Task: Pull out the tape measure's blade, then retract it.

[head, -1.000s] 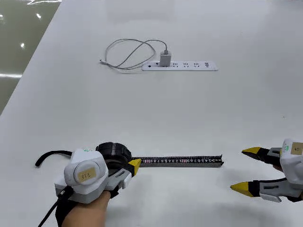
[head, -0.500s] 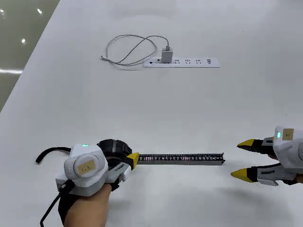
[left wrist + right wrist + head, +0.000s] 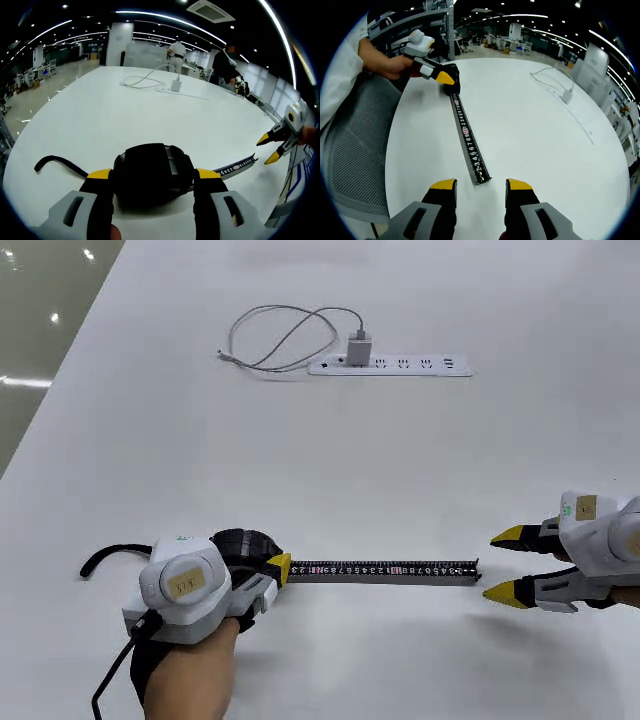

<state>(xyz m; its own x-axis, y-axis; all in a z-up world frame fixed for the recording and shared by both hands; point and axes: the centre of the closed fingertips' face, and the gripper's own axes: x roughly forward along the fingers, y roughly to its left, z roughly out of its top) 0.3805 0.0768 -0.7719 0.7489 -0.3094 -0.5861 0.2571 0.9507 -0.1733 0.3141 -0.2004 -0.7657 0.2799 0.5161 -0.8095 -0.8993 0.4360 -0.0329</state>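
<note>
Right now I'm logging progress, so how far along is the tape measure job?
Done: the blade is pulled out and lies flat on the table. In hand: the left gripper clamps the tape measure case; the right gripper is open, its tips at the blade's free end, gripping nothing. Left: retracting the blade.

A white power strip (image 3: 400, 365) lies on the table (image 3: 350, 470) (charger (image 3: 359, 348) plugged in, its cable (image 3: 285, 335) looped leftward).

The case (image 3: 152, 172) looks matt black plastic, perhaps rubbery; the blade (image 3: 385, 571) dark and printed; the table (image 3: 420, 480) smooth, faintly glossy white.
</note>
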